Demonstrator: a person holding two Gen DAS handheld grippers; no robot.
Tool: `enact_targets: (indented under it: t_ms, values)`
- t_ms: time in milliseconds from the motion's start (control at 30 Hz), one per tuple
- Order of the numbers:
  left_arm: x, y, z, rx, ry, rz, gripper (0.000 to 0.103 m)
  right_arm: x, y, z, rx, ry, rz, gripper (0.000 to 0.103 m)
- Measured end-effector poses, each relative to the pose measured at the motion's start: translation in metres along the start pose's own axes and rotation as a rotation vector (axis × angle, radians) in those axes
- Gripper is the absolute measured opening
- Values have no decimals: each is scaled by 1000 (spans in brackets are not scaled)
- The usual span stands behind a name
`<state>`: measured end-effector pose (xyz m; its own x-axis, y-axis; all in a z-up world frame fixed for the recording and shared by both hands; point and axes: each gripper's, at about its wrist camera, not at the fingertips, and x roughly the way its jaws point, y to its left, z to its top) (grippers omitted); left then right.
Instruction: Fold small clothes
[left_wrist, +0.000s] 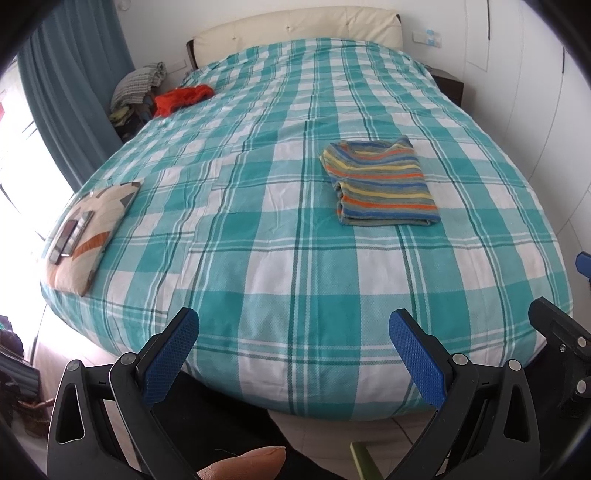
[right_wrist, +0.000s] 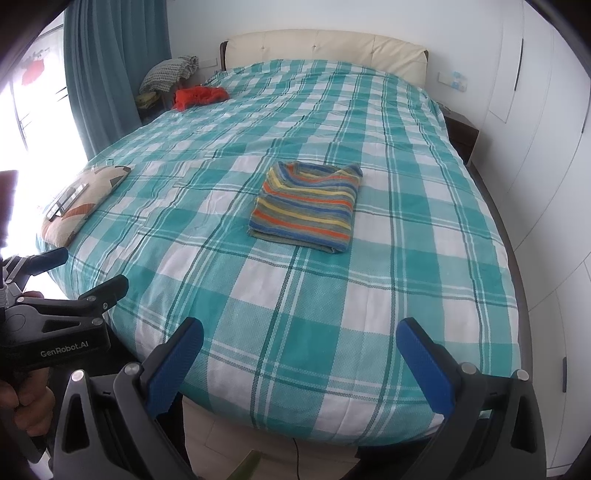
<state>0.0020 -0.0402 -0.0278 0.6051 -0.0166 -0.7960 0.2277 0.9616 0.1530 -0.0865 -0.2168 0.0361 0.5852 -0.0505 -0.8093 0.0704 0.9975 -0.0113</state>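
A striped garment (left_wrist: 382, 182) (right_wrist: 308, 206), folded into a neat rectangle, lies on the teal checked bedspread (left_wrist: 280, 258) (right_wrist: 295, 295) right of the bed's middle. My left gripper (left_wrist: 293, 328) hangs open over the bed's near edge, well short of the garment, with nothing between its blue pads. My right gripper (right_wrist: 300, 338) is open too, also back at the near edge, empty. The left gripper's body (right_wrist: 55, 314) shows at the left of the right wrist view, held by a hand (right_wrist: 29, 406).
An orange-red cloth (left_wrist: 183, 98) (right_wrist: 199, 96) lies at the bed's far left corner. A patterned cushion (left_wrist: 92, 229) (right_wrist: 83, 201) with phones (left_wrist: 68, 236) on it sits at the left edge. A clothes pile, teal curtain and white wardrobe doors (right_wrist: 546, 147) surround the bed.
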Motion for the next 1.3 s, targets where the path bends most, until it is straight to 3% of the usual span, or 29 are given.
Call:
enact_targets:
  t_ms: [200,733,1300]
  values:
    - [-2,-2,0,8,-4,3,103,1,-2,0,-4,-1,2,103]
    - [-9,-2,7,-21,-1,-77,103,-11,5,10,5,-9,-18,103]
    - [-16,-7,17,12,-33,-60,103,-18,1,23,18,-29,-91,103]
